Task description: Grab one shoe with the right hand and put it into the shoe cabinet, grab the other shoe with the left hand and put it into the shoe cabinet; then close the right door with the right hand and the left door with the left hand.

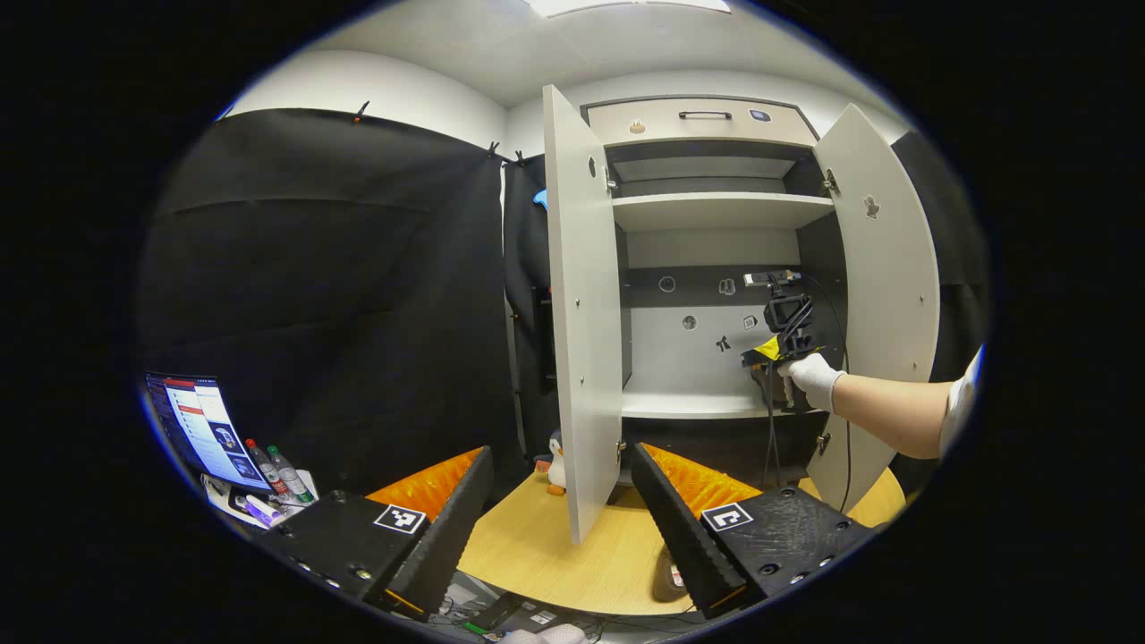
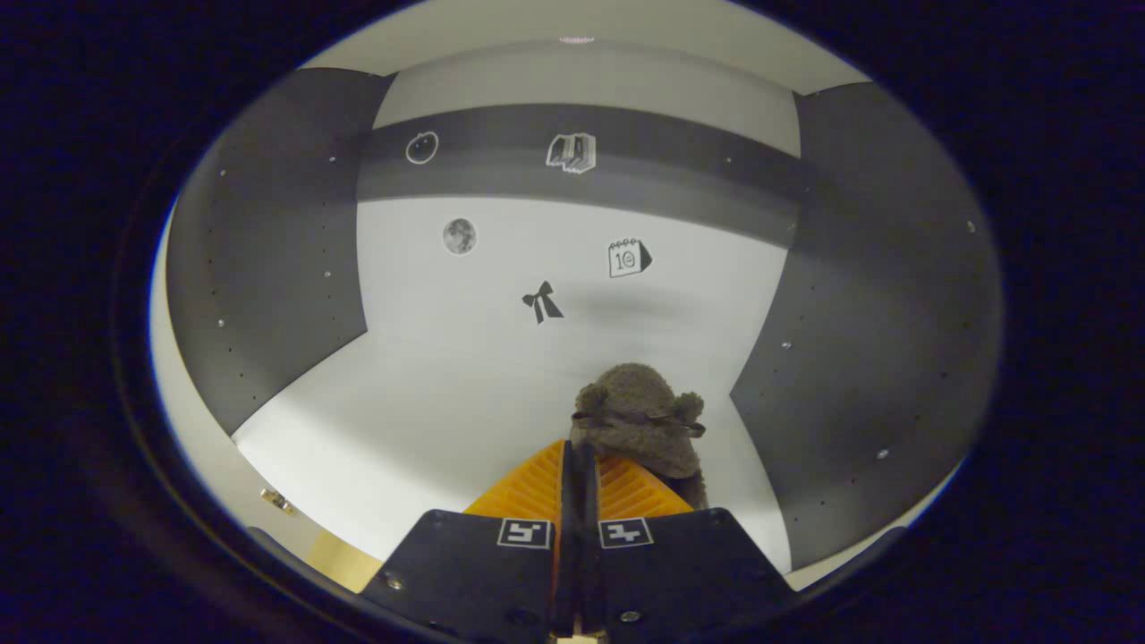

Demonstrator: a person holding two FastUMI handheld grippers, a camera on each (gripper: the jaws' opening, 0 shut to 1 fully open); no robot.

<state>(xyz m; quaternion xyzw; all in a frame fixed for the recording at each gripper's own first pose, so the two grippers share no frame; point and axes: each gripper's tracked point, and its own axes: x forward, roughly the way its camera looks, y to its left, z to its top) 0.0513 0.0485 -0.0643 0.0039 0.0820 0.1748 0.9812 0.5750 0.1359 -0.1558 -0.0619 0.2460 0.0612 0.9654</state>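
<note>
A calendar sticker (image 2: 629,258) reads "10". Right gripper (image 2: 580,452), arm outstretched inside the cabinet (image 1: 707,212), is closed tight on a fuzzy shoe (image 2: 640,419) at 12 o'clock. Left gripper (image 1: 562,487) gapes wide, holding nothing.

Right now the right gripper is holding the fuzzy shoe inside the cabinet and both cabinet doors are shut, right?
Not quite. The right gripper does hold the fuzzy shoe inside the cabinet, but the left door and right door both stand open, as the left gripper view shows.
</note>
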